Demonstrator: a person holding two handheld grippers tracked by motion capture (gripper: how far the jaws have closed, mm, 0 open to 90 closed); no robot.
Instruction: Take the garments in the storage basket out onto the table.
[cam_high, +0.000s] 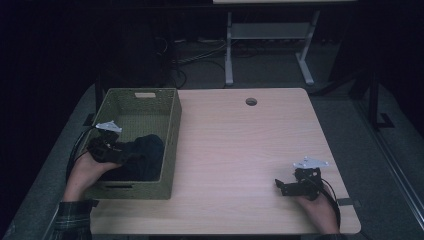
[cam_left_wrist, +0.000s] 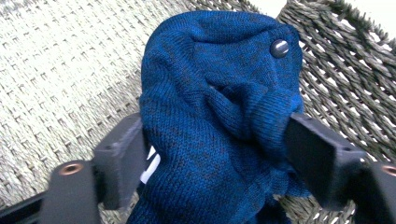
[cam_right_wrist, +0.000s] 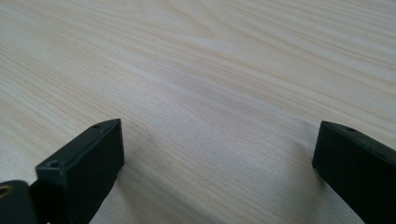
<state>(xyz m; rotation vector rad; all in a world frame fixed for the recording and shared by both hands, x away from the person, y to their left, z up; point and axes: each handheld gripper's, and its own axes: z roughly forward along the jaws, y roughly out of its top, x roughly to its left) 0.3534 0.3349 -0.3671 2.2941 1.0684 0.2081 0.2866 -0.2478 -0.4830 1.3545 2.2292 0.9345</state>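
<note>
Over on the left, the left gripper (cam_left_wrist: 212, 154) is down in the woven basket (cam_high: 172, 125), its jaws pinching a bunched blue knit garment (cam_left_wrist: 210, 93) with a dark button (cam_left_wrist: 279, 48). Across the bare wooden table (cam_high: 240, 145), well apart, the right gripper (cam_right_wrist: 217, 154) sits near the front right corner, jaws spread wide over bare wood, holding nothing.

A pale wooden rectangular counter (cam_high: 240, 150) is seen under dim light, with a small round cable hole (cam_high: 251, 101) set near its far edge at about twelve o'clock. Beyond it, at twelve to one o'clock, the white metal legs of a second desk (cam_high: 229, 55) are seen on grey floor (cam_high: 345, 125), with dark cables (cam_high: 192, 57) strewn at eleven o'clock.
</note>
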